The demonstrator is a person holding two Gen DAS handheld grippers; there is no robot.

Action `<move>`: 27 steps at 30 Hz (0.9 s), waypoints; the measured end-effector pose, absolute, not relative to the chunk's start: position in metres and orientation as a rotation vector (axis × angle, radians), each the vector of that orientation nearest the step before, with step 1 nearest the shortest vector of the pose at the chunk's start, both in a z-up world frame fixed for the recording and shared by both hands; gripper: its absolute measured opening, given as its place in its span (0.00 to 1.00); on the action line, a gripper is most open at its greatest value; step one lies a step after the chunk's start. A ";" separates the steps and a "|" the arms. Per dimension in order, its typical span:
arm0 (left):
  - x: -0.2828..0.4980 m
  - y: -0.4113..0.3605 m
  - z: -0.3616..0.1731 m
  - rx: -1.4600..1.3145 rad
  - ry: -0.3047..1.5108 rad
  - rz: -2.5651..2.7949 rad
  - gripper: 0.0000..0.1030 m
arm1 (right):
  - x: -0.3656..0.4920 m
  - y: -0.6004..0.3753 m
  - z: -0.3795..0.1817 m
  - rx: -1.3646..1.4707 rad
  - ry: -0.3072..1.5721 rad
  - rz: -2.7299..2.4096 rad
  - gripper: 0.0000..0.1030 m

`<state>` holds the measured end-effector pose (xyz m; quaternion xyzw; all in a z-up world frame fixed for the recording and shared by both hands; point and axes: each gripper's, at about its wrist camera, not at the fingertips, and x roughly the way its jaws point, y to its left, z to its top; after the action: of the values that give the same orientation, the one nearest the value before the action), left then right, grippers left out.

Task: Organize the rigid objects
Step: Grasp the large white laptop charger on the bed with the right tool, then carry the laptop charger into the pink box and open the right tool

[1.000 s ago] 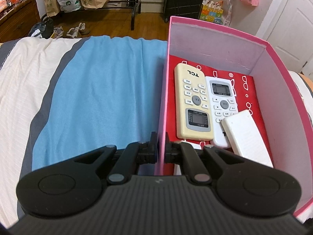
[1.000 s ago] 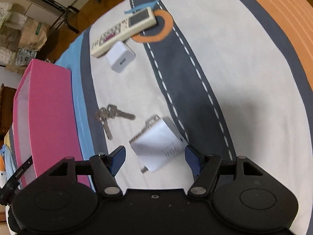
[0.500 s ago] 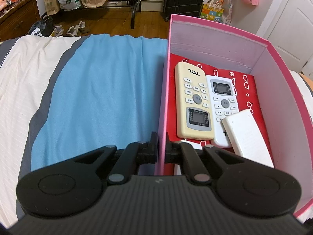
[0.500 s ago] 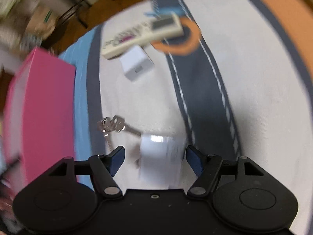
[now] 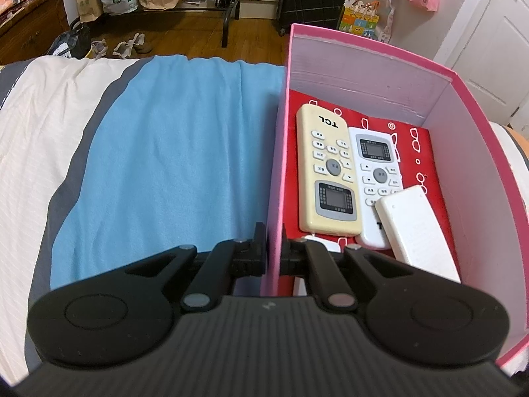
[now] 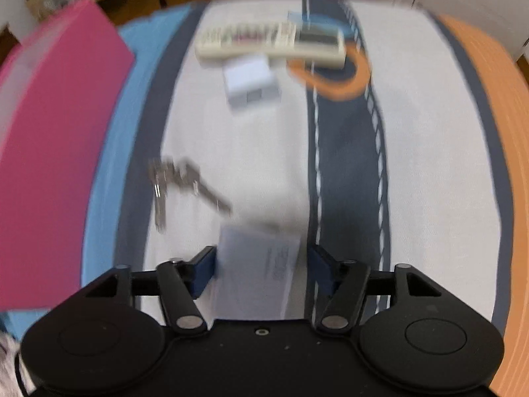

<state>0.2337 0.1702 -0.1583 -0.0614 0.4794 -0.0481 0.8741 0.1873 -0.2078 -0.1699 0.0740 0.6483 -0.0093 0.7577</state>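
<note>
Chargers, remotes and keys strewn on a striped bedspread (image 6: 264, 152) are mid-sort. The right tongs (image 6: 262, 273), spread wide, now straddle a white boxy plug adapter (image 6: 256, 274) lying on the bed; its left side is at or against the left blue pad (image 6: 202, 273), with a gap to the right one. A second ago that adapter lay farther ahead of the fingers, and the view has since swung, blurred, to face the bed squarely. Beyond lie a bunch of metal keys (image 6: 178, 182), a smaller white cube charger (image 6: 251, 82) and a long cream remote (image 6: 271, 41).

The left tongs (image 5: 273, 249) stay clamped on the near side wall of a pink cardboard box (image 5: 363, 76), unmoved across the frames. Only this camera sees inside: a cream TCL remote (image 5: 327, 172), a white remote (image 5: 377, 178) and a white slab-shaped device (image 5: 416, 228) on the red floor. The right camera shows just the box's pink outside, left of the keys.
</note>
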 end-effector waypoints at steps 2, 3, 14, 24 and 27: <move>0.234 0.172 -0.160 -0.141 1.005 -0.101 0.05 | 0.187 -0.211 -0.165 0.181 1.376 -0.012 0.55; 0.234 0.173 -0.161 -0.145 1.006 -0.102 0.05 | 0.187 -0.211 -0.160 0.169 1.345 -0.012 0.55; 0.233 0.171 -0.160 -0.118 0.993 -0.098 0.04 | 0.178 -0.176 -0.084 0.354 1.007 0.241 0.55; 0.232 0.172 -0.159 -0.134 0.994 -0.115 0.04 | 0.210 -0.049 -0.064 0.141 0.934 0.474 0.55; 0.232 0.174 -0.159 -0.138 0.991 -0.122 0.04 | 0.220 -0.023 -0.082 0.019 0.986 0.387 0.55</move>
<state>0.2319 0.1740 -0.1593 -0.0659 0.4750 -0.0582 0.8756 0.2202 -0.0226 -0.0823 0.0092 0.4704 0.1847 0.8629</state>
